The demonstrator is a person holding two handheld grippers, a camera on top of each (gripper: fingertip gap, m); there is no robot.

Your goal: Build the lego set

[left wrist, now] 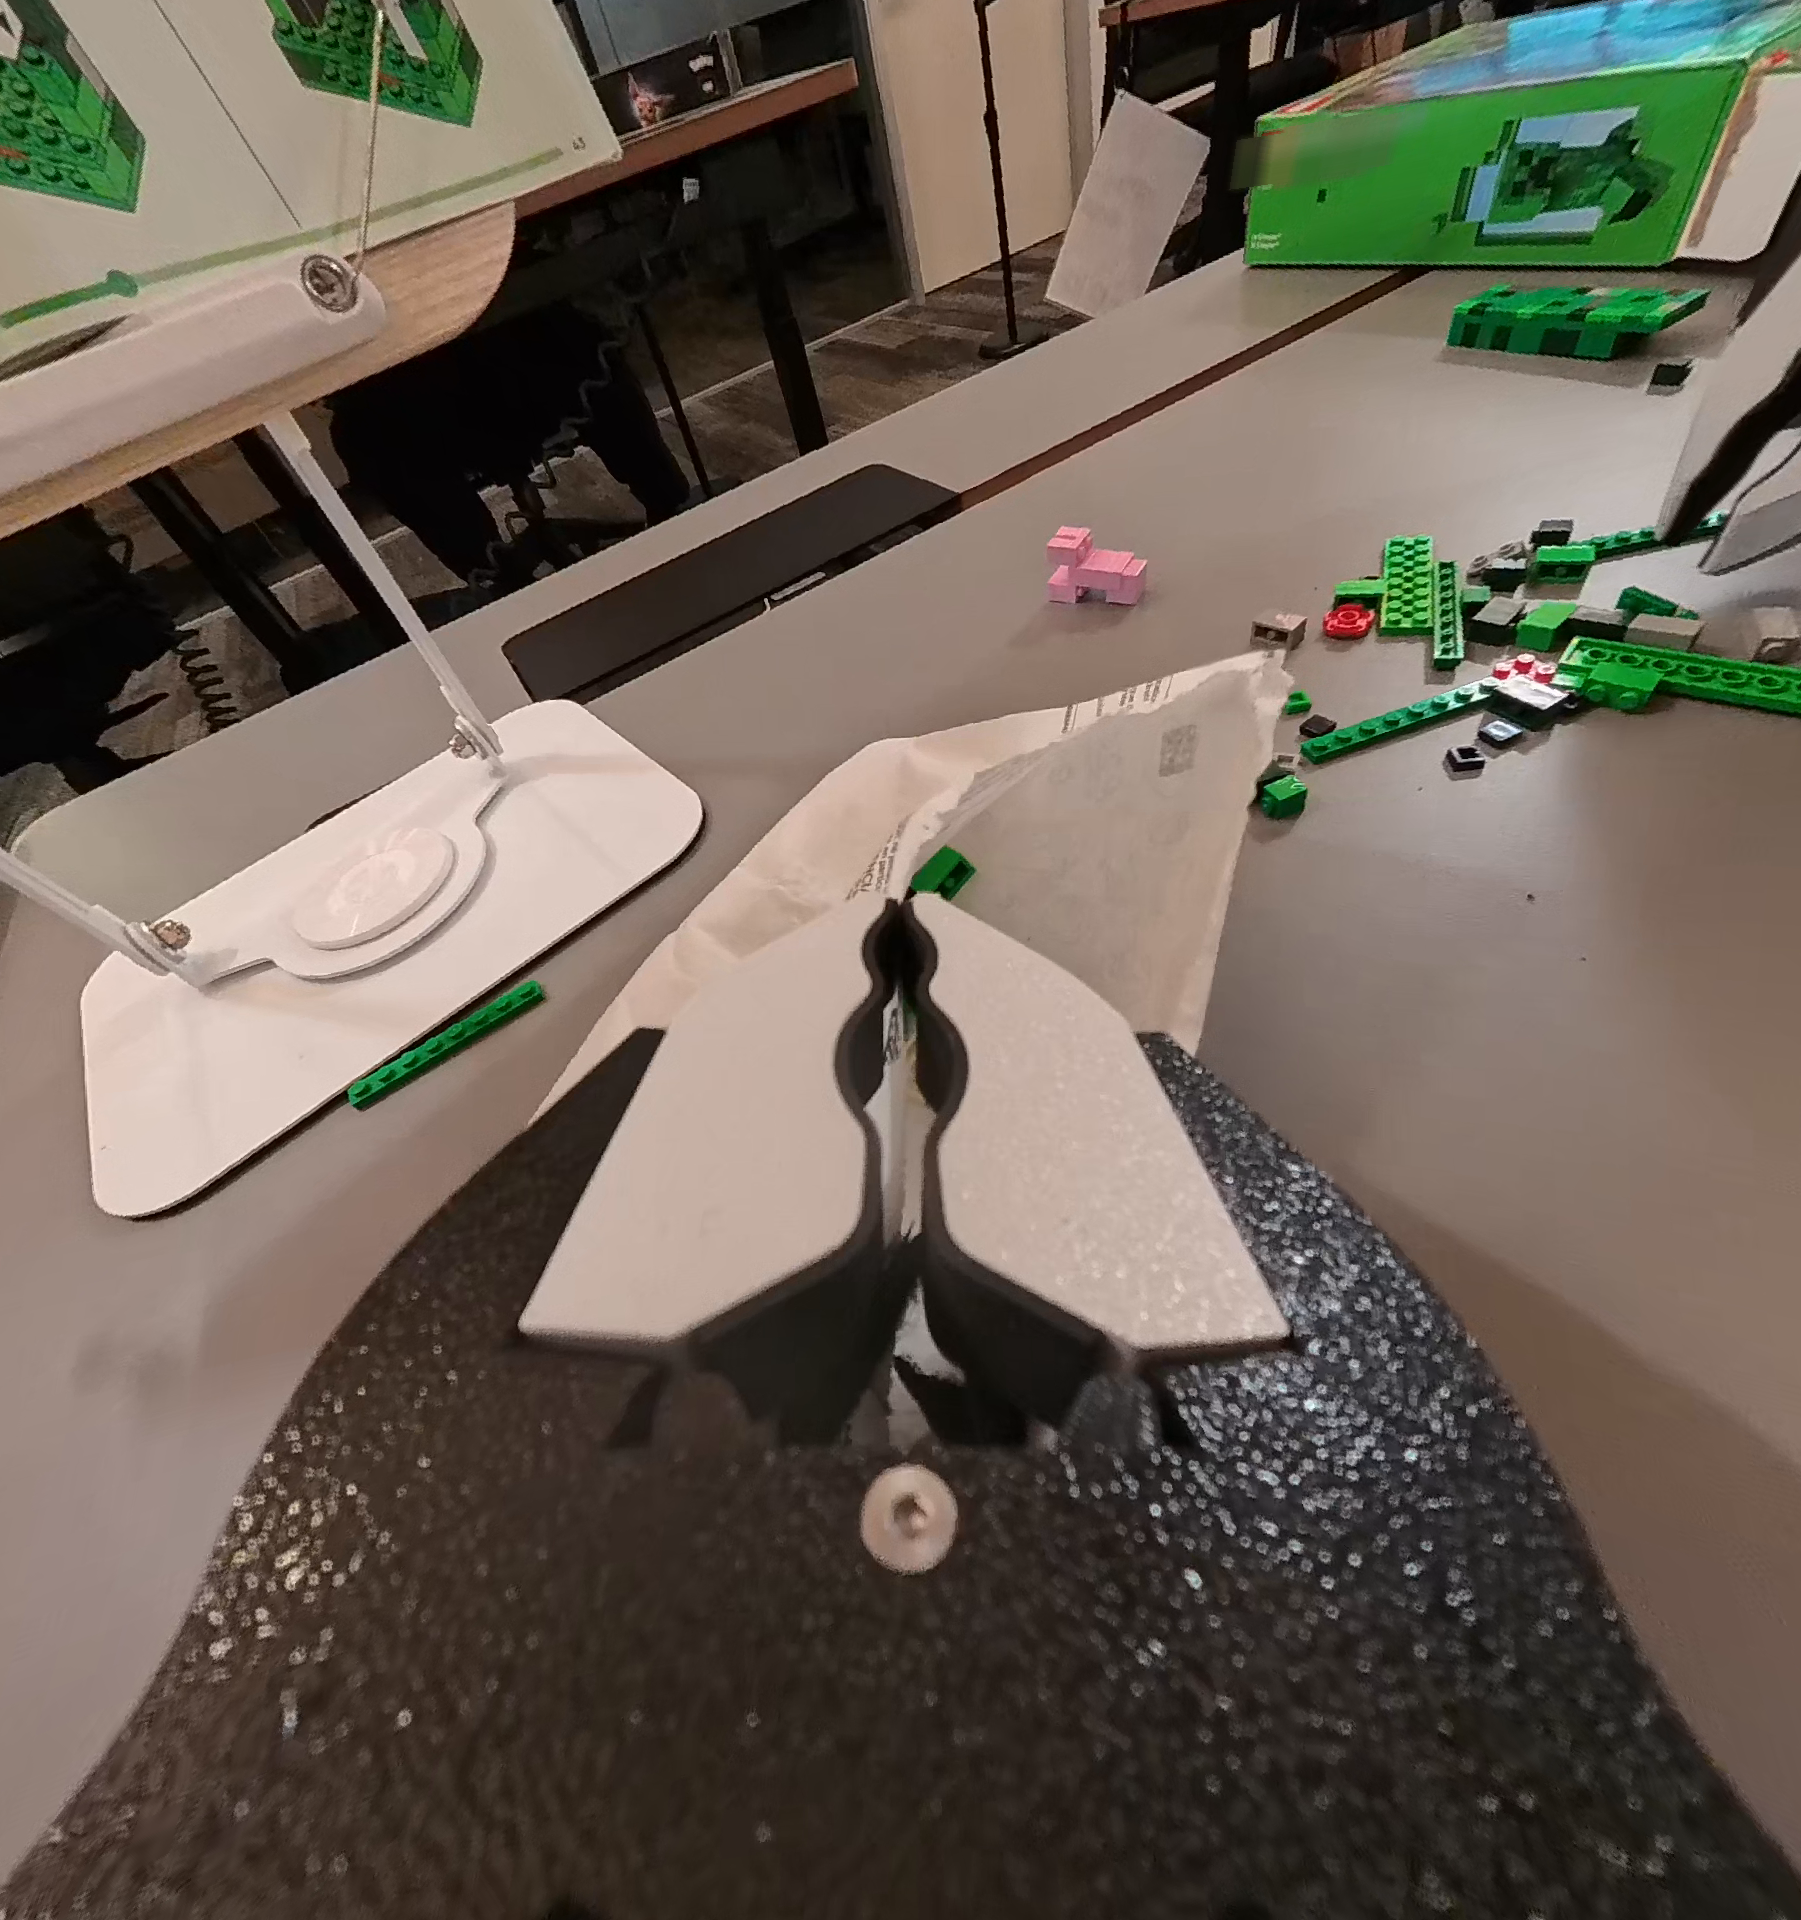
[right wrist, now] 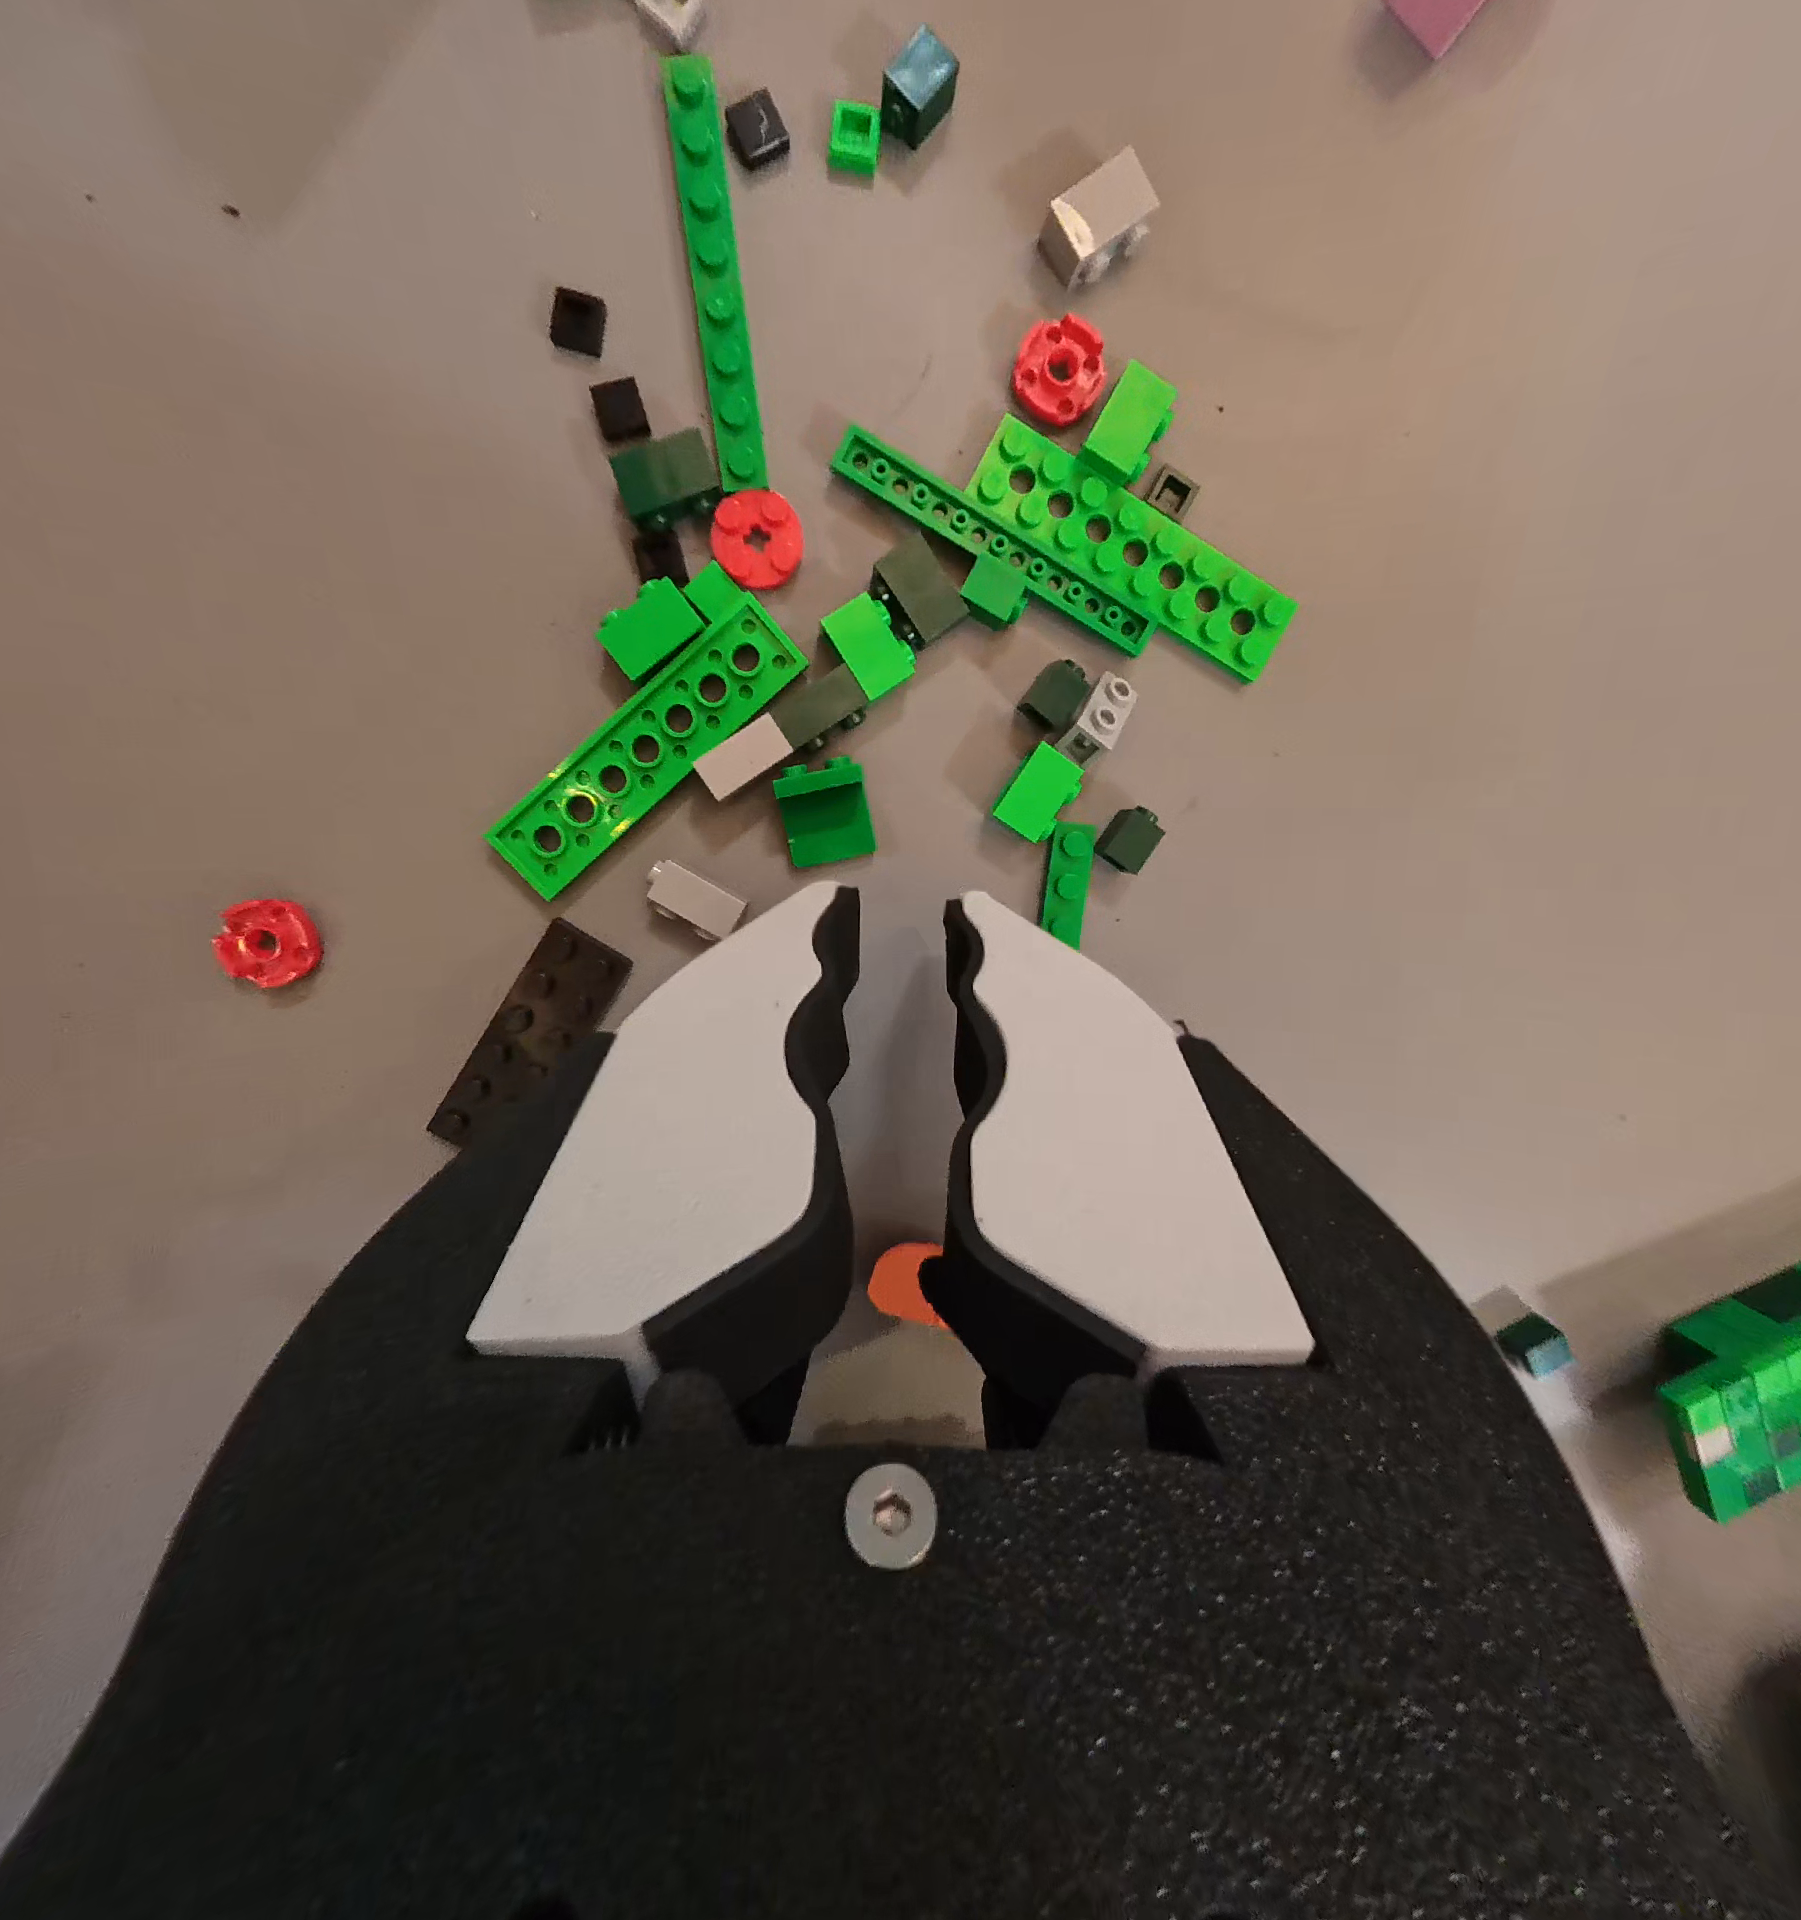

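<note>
Grey counter (left wrist: 1498, 1039) filled both views, with office desks and dark flooring behind it in the left wrist view. At the upper left of that frame an instruction booklet (left wrist: 200, 135) was propped on a white stand (left wrist: 387, 935), presumably so the steps could be read while building. Low in the centre, the left gripper (left wrist: 904, 914) was clenched on a white paper bag (left wrist: 1083, 831), its fingers pinching the crumpled edge; a green piece (left wrist: 943, 871) showed at the bag's mouth, so the bag was probably being held for emptying. A green box (left wrist: 1498, 166) and a part-built green assembly (left wrist: 1571, 317) lay at the upper right, a pink pig figure (left wrist: 1093, 566) mid-frame.

In the right wrist view, the right gripper (right wrist: 901, 914) was seen released, fingers apart and holding nothing, above the loose bricks (right wrist: 875, 623) scattered across the upper centre, apparently poised to pick one. A red round plate (right wrist: 265, 942) lay apart at the left.
</note>
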